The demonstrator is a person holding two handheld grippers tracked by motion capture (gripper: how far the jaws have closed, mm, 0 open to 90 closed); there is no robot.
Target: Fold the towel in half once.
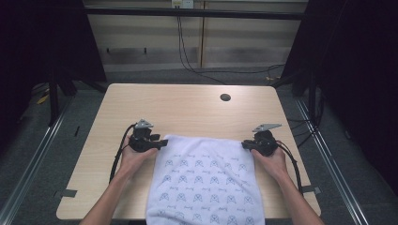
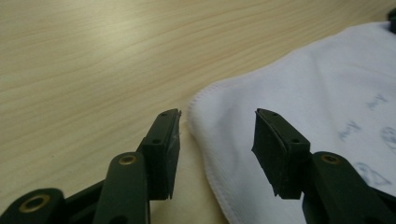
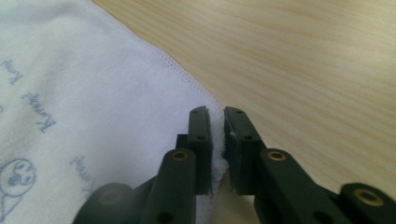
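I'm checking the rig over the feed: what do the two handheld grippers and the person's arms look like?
Both grippers, left gripper and right gripper, are black, each topped by a grey three-cornered plate and trailing a black cable. Up close, the jaws are flat black bars with ribbed pads, small screw holes and brass-coloured pivot rivets. The forearms are bare, with no sleeves or gloves visible.

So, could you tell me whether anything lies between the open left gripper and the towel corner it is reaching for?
Nothing visible does. The left gripper is open, its jaws straddling the hemmed corner of the white printed towel, with bare wooden table around it. The right gripper is shut on the towel's other far corner.
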